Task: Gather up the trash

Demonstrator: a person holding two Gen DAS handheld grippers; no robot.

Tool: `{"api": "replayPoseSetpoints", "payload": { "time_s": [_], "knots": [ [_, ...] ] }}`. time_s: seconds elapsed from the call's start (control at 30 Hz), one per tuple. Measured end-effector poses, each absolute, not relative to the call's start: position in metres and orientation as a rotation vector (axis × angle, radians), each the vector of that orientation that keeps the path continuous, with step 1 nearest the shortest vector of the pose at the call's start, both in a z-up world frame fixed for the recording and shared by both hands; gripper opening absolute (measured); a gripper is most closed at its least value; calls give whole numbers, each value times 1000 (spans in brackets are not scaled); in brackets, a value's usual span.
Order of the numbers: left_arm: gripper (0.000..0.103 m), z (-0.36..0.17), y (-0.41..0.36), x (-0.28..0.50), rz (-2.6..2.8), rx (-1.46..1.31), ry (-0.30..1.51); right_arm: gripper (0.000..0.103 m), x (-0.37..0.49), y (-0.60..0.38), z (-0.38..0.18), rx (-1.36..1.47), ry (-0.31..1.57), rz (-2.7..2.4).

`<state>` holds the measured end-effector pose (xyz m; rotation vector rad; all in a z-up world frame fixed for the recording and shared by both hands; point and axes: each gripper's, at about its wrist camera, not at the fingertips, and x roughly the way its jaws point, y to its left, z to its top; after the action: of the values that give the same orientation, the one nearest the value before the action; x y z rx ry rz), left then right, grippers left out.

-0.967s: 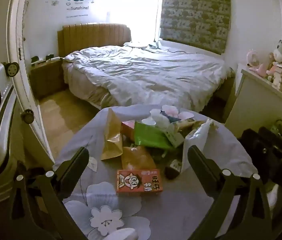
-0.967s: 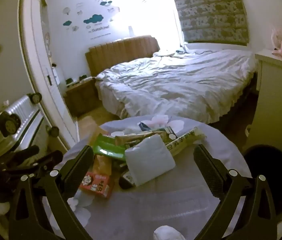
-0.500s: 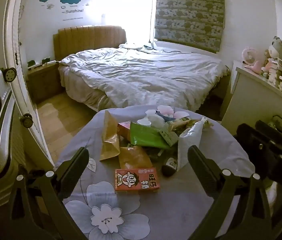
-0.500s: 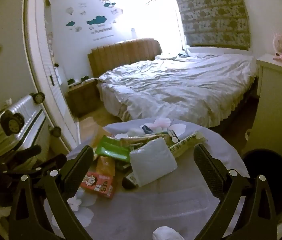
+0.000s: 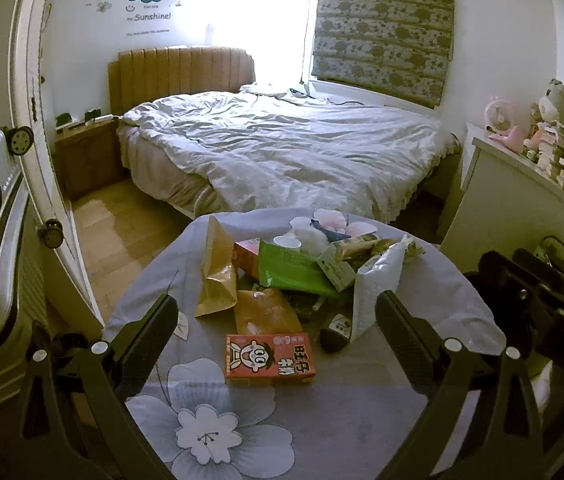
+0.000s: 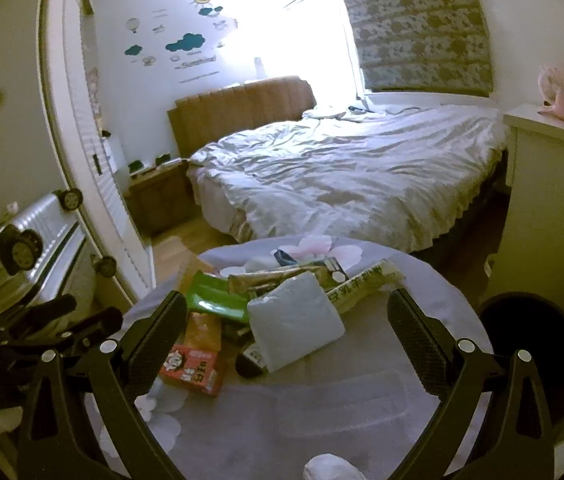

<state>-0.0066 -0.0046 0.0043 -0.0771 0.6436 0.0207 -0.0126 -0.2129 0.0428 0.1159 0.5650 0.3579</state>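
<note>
Both views have pulled back slightly over the last second; no contact yet, so collection hasn't started. Left gripper (image 5: 274, 332) spread, empty; right gripper (image 6: 286, 328) spread, empty. Trash pile (image 5: 298, 272) sits mid-table (image 5: 362, 420) toward the far edge, red carton (image 5: 270, 358) nearest me. Dark bottle (image 5: 336, 334) half-hidden under white bag (image 6: 294, 320); bin (image 6: 530, 344) cut off at table's right edge.

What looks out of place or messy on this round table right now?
Wrappers and boxes lie heaped across the table: a red carton lying flat, a brown paper bag leaning askew, a green packet, and a dark bottle tipped on its side. Nothing looks spilled.
</note>
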Motion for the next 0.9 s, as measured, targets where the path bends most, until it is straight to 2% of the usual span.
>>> {"api": "replayPoseSetpoints", "payload": {
  "time_s": [0.9],
  "knots": [
    [98,1,-3,-6,30,-75,655,99,-5,-220,31,156,598,352]
  ]
}}
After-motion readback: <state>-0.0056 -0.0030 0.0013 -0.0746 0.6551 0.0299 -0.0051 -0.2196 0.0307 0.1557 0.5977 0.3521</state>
